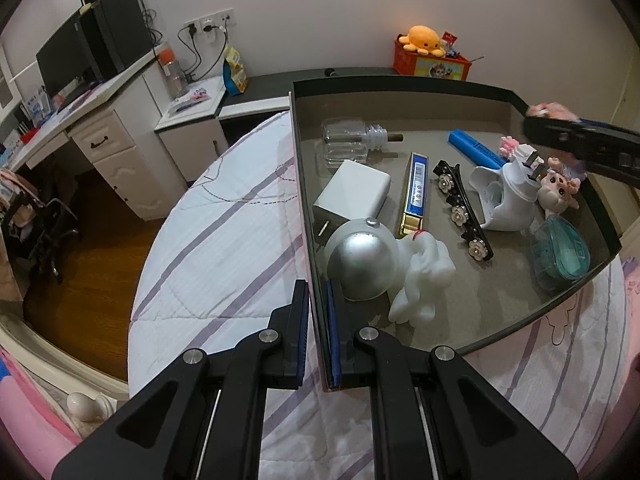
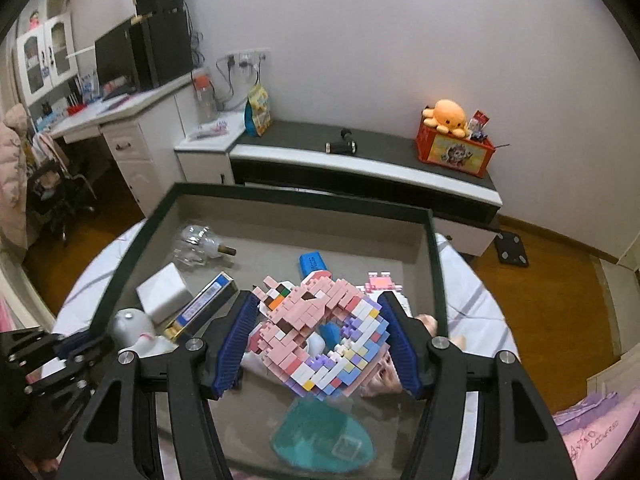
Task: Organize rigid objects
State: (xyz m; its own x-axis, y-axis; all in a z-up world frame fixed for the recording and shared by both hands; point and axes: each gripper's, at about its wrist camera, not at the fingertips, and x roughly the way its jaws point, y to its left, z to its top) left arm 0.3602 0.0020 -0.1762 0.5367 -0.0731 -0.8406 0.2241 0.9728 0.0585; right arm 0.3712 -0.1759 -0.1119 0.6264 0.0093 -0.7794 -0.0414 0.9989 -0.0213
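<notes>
Two grippers at the tray (image 1: 400, 80): left gripper (image 1: 318, 320) clamps its side wall; right gripper (image 2: 316, 344) grips a pink brick figure (image 2: 320, 332) above its clutter.

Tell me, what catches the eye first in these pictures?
A pink and pastel brick-built figure, clamped between the right gripper's blue pads above a dark-walled tray on a bed. The left gripper pinches the tray's near wall, beside a silver-domed white astronaut toy. Against the far wall, an orange plush octopus tops a red box.
</notes>
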